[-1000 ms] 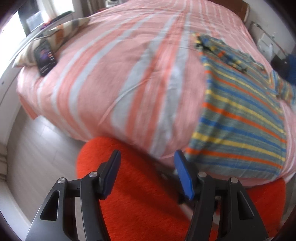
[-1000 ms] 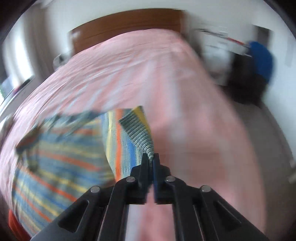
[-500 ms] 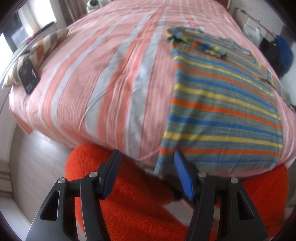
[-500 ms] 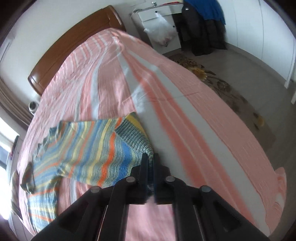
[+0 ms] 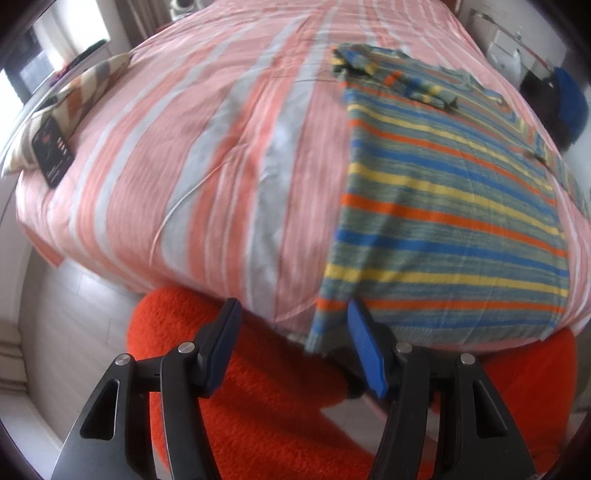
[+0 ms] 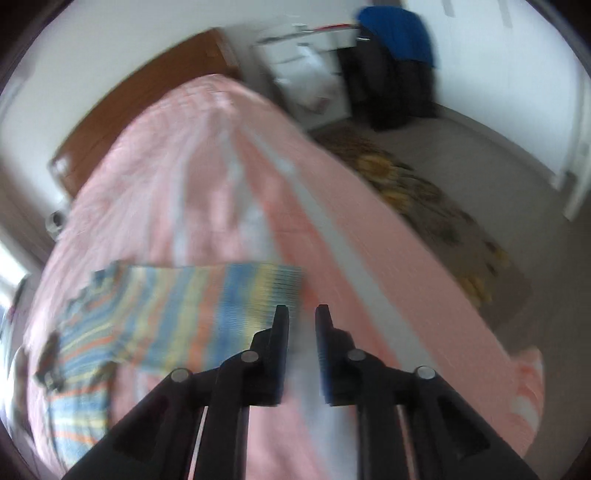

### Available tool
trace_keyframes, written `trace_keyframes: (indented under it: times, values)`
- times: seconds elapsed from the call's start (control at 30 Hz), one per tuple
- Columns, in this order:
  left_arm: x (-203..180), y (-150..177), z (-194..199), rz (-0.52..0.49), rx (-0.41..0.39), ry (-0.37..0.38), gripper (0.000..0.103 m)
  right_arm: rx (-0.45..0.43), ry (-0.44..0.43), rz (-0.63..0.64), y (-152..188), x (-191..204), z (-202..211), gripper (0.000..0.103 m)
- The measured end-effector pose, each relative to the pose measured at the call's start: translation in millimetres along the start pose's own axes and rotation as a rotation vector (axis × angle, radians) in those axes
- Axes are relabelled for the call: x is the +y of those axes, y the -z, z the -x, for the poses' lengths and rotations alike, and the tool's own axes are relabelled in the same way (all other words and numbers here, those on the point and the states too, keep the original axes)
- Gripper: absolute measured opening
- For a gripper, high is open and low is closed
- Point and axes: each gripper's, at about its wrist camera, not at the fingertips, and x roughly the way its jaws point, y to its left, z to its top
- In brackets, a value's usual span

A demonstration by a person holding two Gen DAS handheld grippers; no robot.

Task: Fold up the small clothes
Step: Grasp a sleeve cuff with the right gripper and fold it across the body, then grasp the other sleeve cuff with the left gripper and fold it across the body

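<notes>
Left wrist view: the left gripper (image 5: 293, 341) hangs over the bed's (image 5: 207, 155) near edge, jaws wide apart with nothing between them, beside the hem corner of the striped sweater (image 5: 443, 229) lying flat on the bed. Right wrist view, blurred: the right gripper (image 6: 300, 321) has jaws opening, gap empty, just beside the sweater's folded sleeve (image 6: 207, 299).

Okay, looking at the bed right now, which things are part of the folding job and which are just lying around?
Part of the job:
- striped sweater, spread flat on the bedspread
- left gripper, open, empty
- right gripper, jaws opening, nothing between them

Just lying about:
- phone
- zigzag pillow
- orange fluffy rug
- blue garment
</notes>
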Motion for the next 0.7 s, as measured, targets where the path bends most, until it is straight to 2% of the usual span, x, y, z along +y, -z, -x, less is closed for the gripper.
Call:
trace_keyframes:
  times: [0.07,0.1,0.13,0.2,0.23,0.33,0.4,0.43,0.5,0.63,0.7]
  values:
    - [-10.9,-7.7,7.5,-0.047,-0.025,-0.005,0.062,0.046,-0.07,0.002,-0.5,10.1,-15.7,0.028]
    - [-16.5,-12.6,15.2,-0.079,-0.049,-0.014,0.065,0.069,-0.068,0.003,0.7,13.2,-25.2,0.035]
    - [-19.8,-16.6,22.0,-0.104,-0.073,-0.022,0.068,0.092,-0.046,0.0,4.1,12.7,-35.7,0.037]
    - [-24.1,-29.8,42.5,-0.162,-0.151,-0.04,0.081,0.094,-0.015,-0.015,11.5,4.3,-43.3,0.033]
    - [-24.8,-37.7,49.8,-0.181,-0.18,-0.043,0.082,0.075,-0.012,-0.027,15.8,-0.8,-39.7,0.029]
    - [-34.9,-75.0,67.2,-0.24,-0.249,-0.024,0.084,0.005,0.047,-0.006,29.1,-1.0,-11.5,0.029]
    - [-52.1,-103.9,66.6,-0.301,-0.266,0.038,0.091,-0.014,0.035,0.029,38.8,6.6,8.2,0.032]
    - [-65.1,-118.4,60.3,-0.343,-0.273,0.069,0.091,-0.019,0.015,0.049,46.1,12.1,18.6,0.035]
    - [-96.5,-144.3,34.3,-0.432,-0.278,0.068,0.091,-0.03,-0.015,0.087,66.3,24.8,37.6,0.042]
    - [-153.0,-175.8,-30.3,-0.602,-0.206,0.009,0.082,-0.023,-0.077,0.087,103.8,41.4,58.9,0.044]
    - [-172.7,-189.0,-56.4,-0.625,-0.157,0.005,0.082,-0.02,-0.104,0.066,125.8,45.5,68.7,0.044]
